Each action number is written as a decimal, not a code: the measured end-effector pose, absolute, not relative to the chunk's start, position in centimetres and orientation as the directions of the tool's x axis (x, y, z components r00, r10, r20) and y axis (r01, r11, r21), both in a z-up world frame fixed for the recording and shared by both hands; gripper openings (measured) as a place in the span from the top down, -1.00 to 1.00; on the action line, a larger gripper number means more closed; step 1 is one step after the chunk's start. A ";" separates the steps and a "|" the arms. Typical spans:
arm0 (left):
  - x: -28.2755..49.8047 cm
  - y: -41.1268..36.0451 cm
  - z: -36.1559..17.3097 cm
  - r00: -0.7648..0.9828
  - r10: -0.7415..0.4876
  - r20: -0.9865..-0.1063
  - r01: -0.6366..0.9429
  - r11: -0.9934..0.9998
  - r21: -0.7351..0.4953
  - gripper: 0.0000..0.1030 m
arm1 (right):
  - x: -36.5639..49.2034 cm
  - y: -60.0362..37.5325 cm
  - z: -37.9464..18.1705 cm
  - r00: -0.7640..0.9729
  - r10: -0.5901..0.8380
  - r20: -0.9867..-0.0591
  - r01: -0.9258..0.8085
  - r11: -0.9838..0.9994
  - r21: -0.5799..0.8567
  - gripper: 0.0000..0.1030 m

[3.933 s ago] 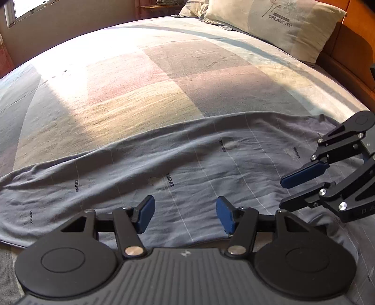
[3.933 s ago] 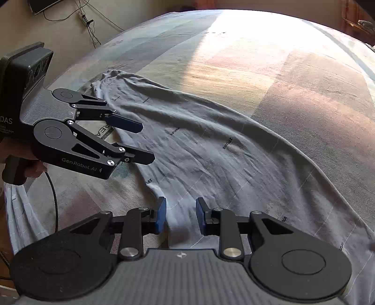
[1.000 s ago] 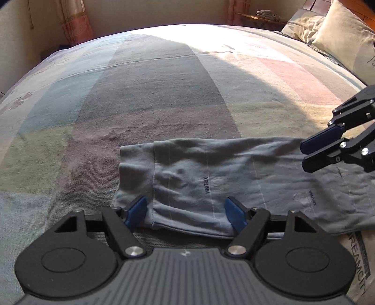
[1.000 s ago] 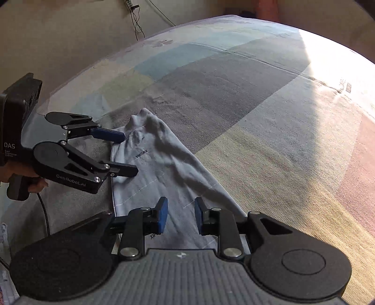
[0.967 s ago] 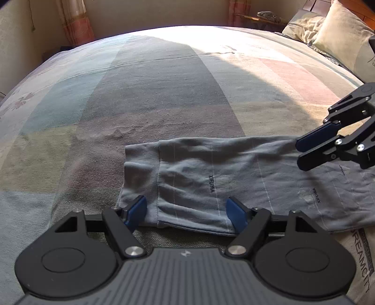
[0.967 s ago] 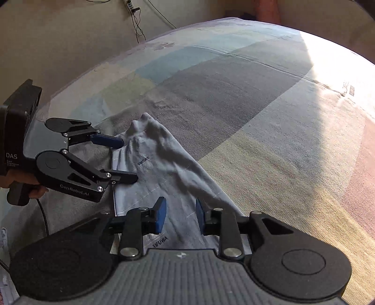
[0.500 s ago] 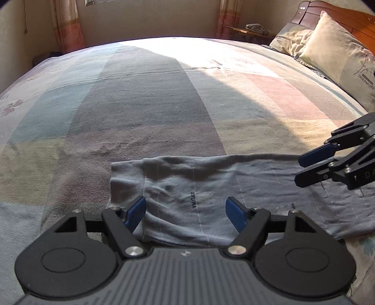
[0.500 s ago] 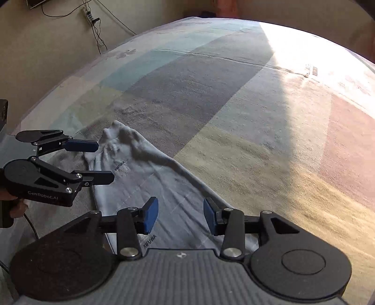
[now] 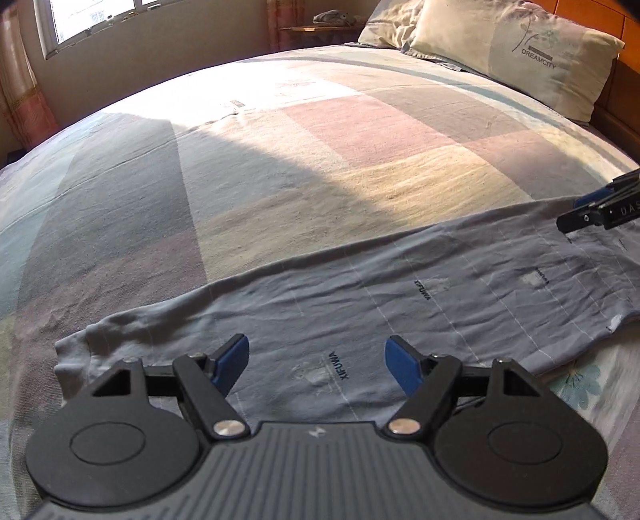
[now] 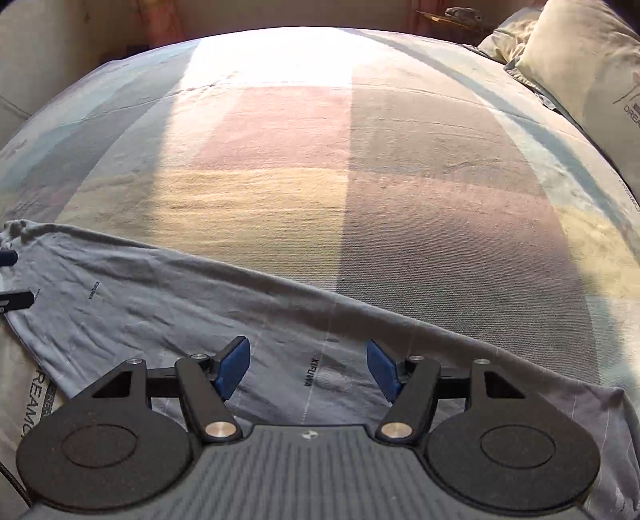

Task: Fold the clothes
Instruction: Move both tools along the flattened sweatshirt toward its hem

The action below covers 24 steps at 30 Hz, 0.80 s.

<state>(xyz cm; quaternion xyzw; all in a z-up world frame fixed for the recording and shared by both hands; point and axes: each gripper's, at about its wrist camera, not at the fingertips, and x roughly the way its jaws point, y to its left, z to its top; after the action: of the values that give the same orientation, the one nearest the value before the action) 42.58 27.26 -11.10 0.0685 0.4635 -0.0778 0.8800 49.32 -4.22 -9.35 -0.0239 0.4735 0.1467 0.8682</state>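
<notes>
Left wrist view: the left gripper stands wide, its blue pads spread apart above the grey garment with nothing pinched between them. The garment lies as a long folded band across the near part of the bed, flat on the patchwork bedspread. Small printed lettering shows on the cloth, one word directly beyond the gap of the gripper. One end of the garment, bunched and slightly rumpled, lies just past the gripper's left pad; the other end runs off toward the right edge of the view, where the tips of the right gripper reach in over the cloth. A pillow marked DREAMCITY rests at the head of the bed, well apart from the garment, and a window sits beyond the far side of the bed.

From the right wrist view, the right gripper is opening, its pads apart above the garment, no cloth caught between them. The garment stretches from the lower right corner diagonally up to the left edge, where the left gripper's fingertips are seen just over its rumpled end. The garment's far edge lies against the bedspread; the pillow is far off at the upper right.
</notes>
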 end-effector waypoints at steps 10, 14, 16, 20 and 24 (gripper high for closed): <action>39.9 23.1 -7.4 0.524 -0.042 -0.851 0.160 0.986 0.050 -0.51 | 47.9 -15.9 -6.1 0.577 0.212 -0.789 -0.135 0.977 0.164 -0.58; 38.7 19.0 -7.1 0.483 -0.101 -0.870 0.212 0.977 0.005 -0.51 | 44.7 -21.9 -7.2 0.565 0.123 -0.816 -0.030 0.991 0.129 -0.60; 38.0 16.7 -7.0 0.460 -0.127 -0.879 0.244 0.970 -0.012 -0.51 | 45.4 -24.2 -9.2 0.567 0.127 -0.814 0.007 0.987 0.159 -0.60; 36.1 12.7 -7.0 0.428 -0.117 -0.896 0.304 0.953 0.021 -0.52 | 48.9 -25.6 -11.9 0.577 0.113 -0.809 -0.026 0.992 0.120 -0.68; 34.3 9.9 -6.4 0.435 -0.098 -0.895 0.327 0.944 0.055 -0.52 | 50.6 -26.2 -10.5 0.581 0.127 -0.804 -0.048 0.991 0.122 -0.67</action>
<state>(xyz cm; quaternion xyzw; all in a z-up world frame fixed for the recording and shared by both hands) 34.26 9.89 -6.37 0.1107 0.5165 -0.1263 0.8397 50.60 -26.20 -10.49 0.0435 0.4550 0.0491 0.8881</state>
